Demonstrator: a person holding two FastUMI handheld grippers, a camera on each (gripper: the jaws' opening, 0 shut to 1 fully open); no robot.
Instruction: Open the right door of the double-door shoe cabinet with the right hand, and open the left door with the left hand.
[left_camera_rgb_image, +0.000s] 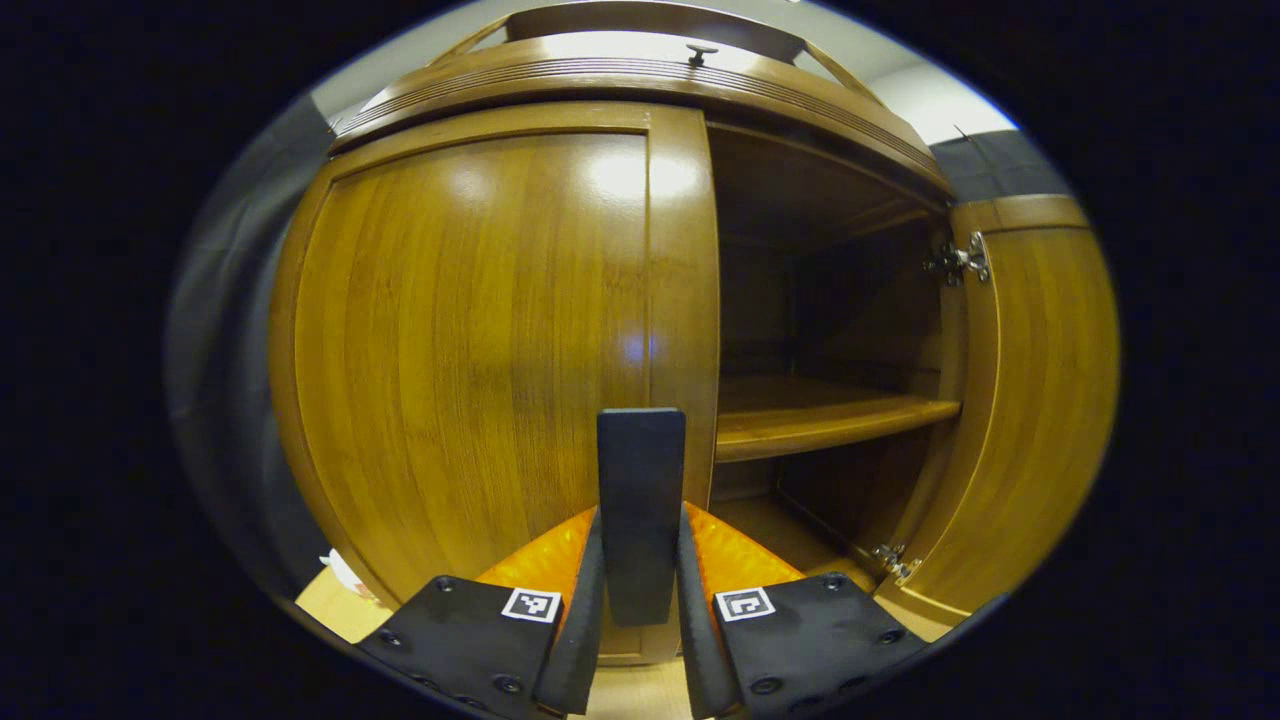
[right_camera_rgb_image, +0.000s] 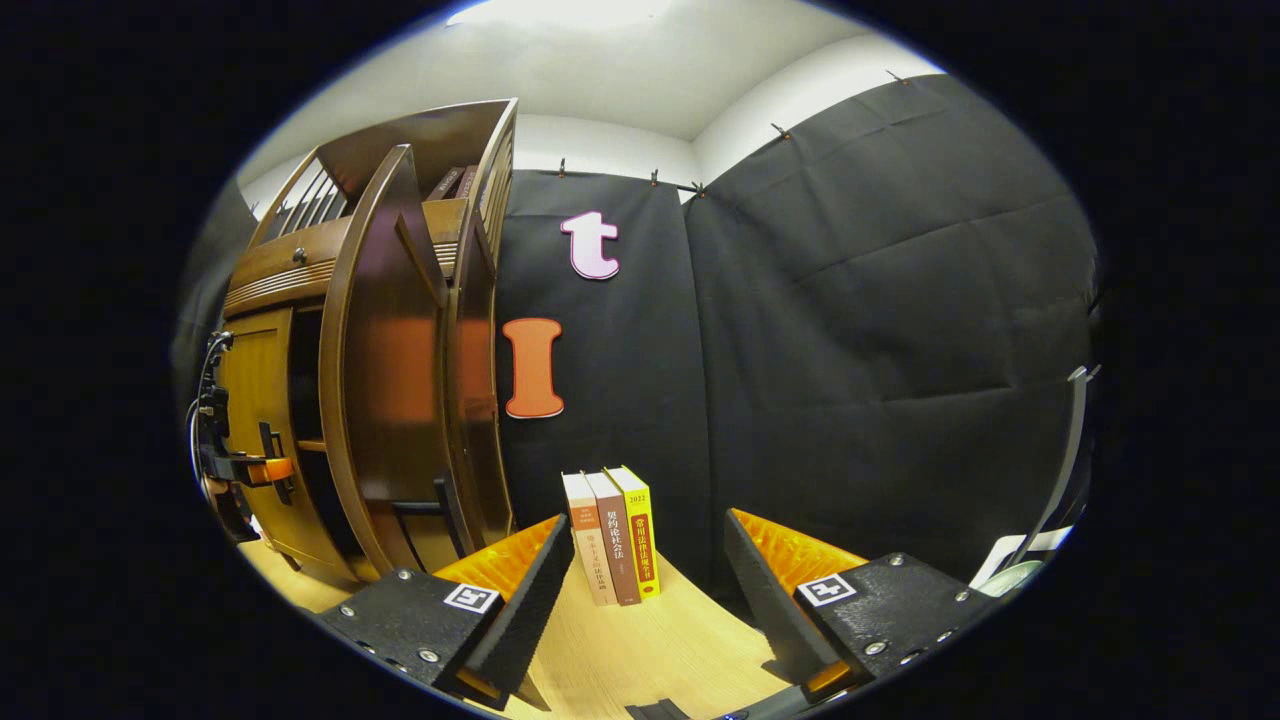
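Observation:
The brown wooden shoe cabinet fills the left gripper view. Its left door is closed. My left gripper is shut on that door's black bar handle, both orange-backed fingers pressing its sides. The right door stands swung wide open, showing a dark inside with a shelf. In the right gripper view the open right door is seen edge-on at the left, with its black handle. My right gripper is open and apart from the door, holding nothing. The left gripper shows far left at the cabinet's front.
Three upright books stand on the light wooden floor against the black cloth wall, just ahead of the right gripper. Metal hinges sit on the open door's inner edge. A white object lies at the far right.

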